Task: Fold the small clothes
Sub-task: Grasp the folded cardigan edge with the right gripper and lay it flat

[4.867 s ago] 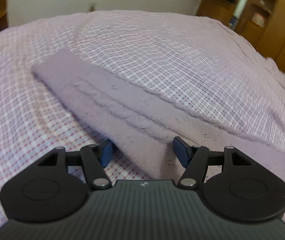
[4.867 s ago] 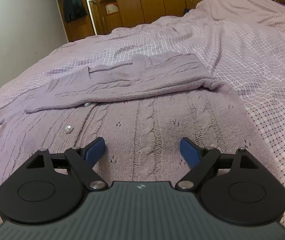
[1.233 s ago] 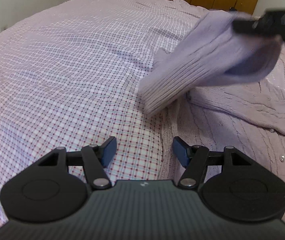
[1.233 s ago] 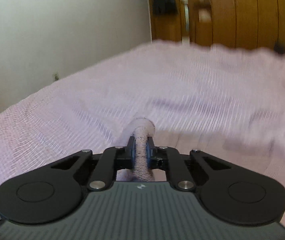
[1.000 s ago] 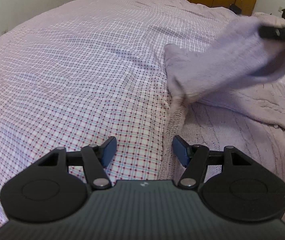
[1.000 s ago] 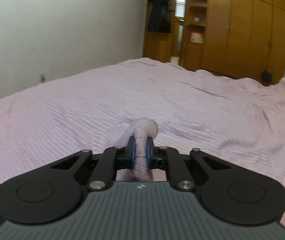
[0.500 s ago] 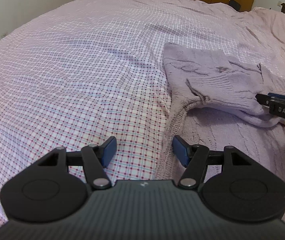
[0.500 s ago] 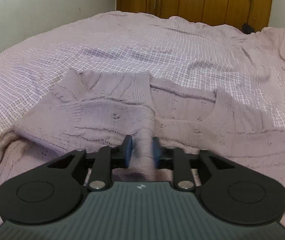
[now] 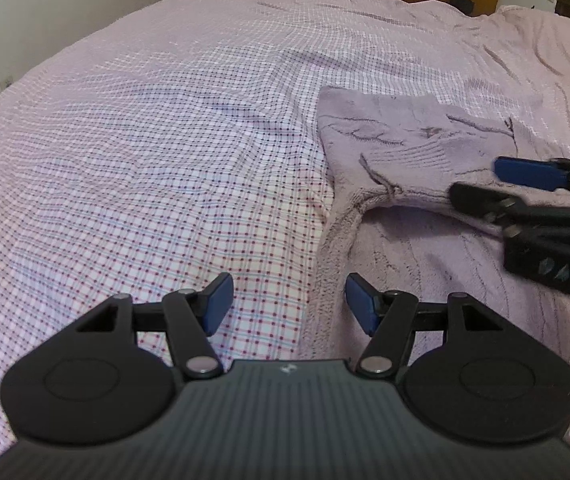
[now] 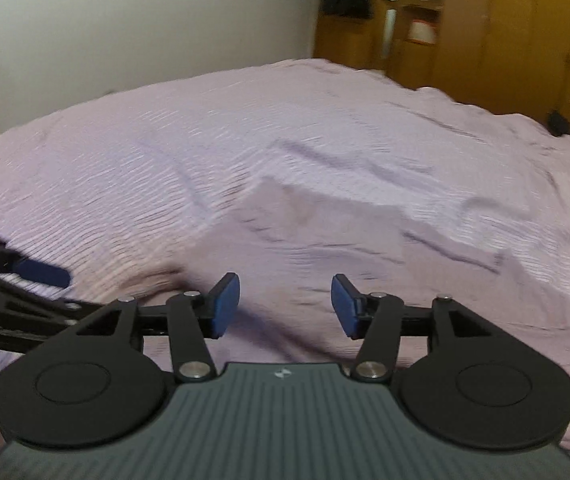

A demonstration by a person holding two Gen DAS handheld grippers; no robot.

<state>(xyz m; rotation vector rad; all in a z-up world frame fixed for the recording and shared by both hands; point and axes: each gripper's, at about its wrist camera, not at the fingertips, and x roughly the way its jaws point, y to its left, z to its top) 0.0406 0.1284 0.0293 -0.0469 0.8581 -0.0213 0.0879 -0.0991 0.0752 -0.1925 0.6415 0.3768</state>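
Lying flat on the checked bedspread [image 9: 165, 152], the lilac cardigan [image 9: 425, 248] had one sleeve [image 9: 413, 160] folded across its body, cuff end toward the middle. The right gripper [image 10: 285, 304] hovered just above that sleeve, jaws spread, holding nothing; the right wrist view was blurred, so contact could not be judged. The left gripper [image 9: 285, 304] was also spread and empty, straddling the cardigan's left side edge where knit met bedspread.

Judgement: sleeve fold looked done on this side; the next fold likely takes the hem or the side edge. To do it well, pinch both knit layers near a corner, lift only slightly, and carry across without dragging the laid sleeve. A bunched ridge sat at the shoulder seam and may want smoothing.

Bedspread lay open to the left and beyond; wooden wardrobes [image 10: 505, 32] stood well apart.
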